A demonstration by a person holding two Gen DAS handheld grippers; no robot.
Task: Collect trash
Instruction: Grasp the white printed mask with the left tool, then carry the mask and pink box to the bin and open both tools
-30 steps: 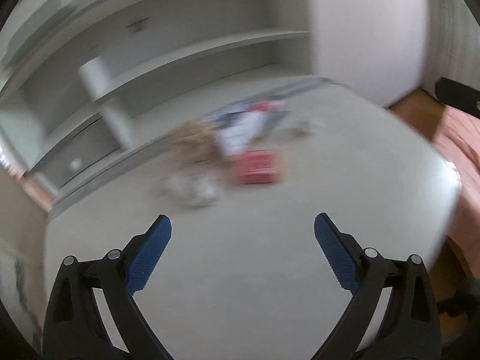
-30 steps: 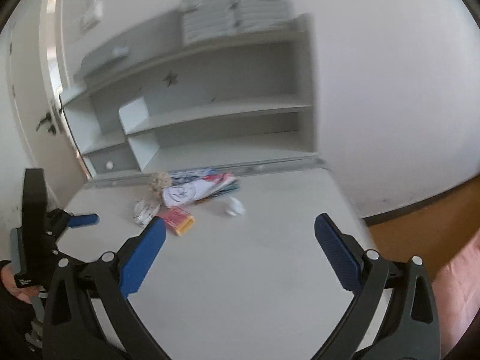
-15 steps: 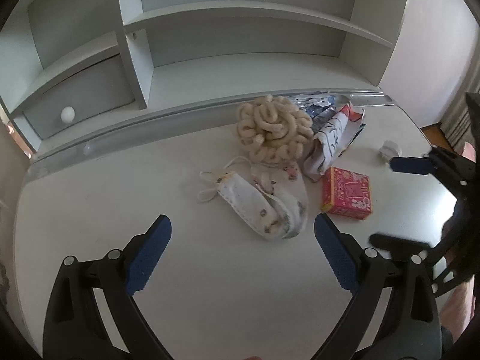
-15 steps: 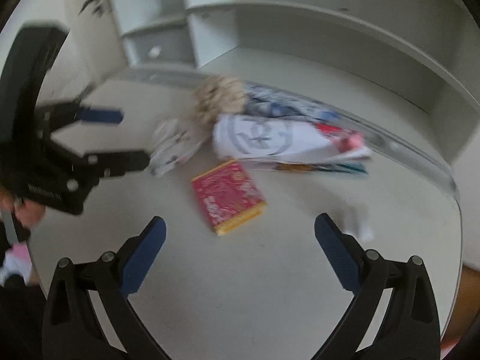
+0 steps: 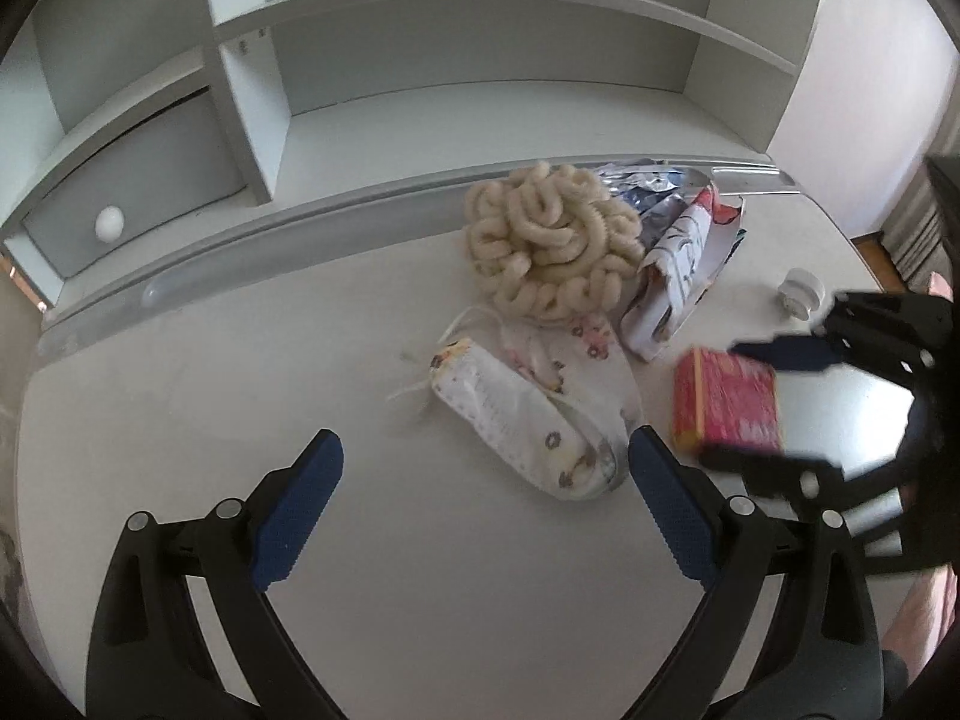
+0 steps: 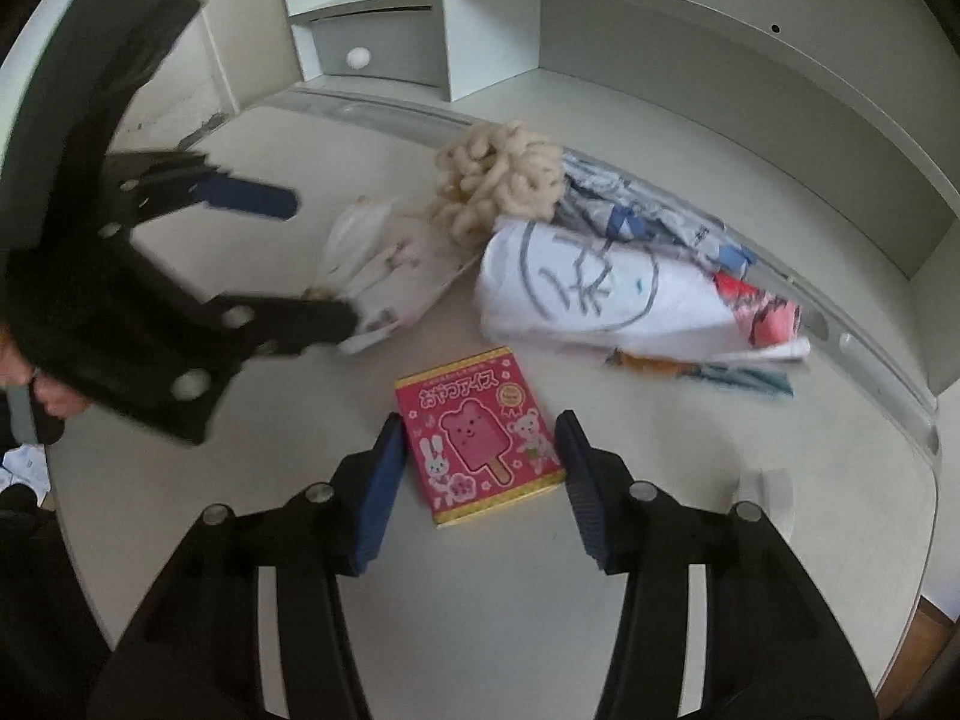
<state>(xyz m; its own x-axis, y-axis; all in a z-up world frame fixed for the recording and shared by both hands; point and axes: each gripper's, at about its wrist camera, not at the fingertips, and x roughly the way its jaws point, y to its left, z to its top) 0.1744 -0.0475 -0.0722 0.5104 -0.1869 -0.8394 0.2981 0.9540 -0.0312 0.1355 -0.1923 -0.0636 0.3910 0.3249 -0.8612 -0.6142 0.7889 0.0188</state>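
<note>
A pink ice-cream box (image 6: 480, 426) lies flat on the white desk (image 6: 690, 450). My right gripper (image 6: 480, 456) is down over it, its jaws closing, the blue pads against the box's two side edges. From the left wrist the same box (image 5: 726, 402) looks blurred between the right gripper's (image 5: 723, 402) fingers. My left gripper (image 5: 480, 462) hangs open just short of a white patterned wrapper (image 5: 528, 414), nothing between its pads. In the right wrist view the left gripper (image 6: 324, 261) is beside that wrapper (image 6: 366, 252).
A beige coiled bundle (image 5: 552, 246) and a white printed bag (image 6: 588, 294) over other wrappers lie by the shelf unit's ledge. A small white cap (image 5: 798, 294) sits near the desk's right edge. The drawer knob (image 5: 109, 223) is far left. A hand (image 6: 36, 384) holds the left gripper.
My right gripper came down over the pink box and its jaws narrowed from wide apart to the box's sides. The left gripper edged a little closer to the patterned wrapper and stayed open.
</note>
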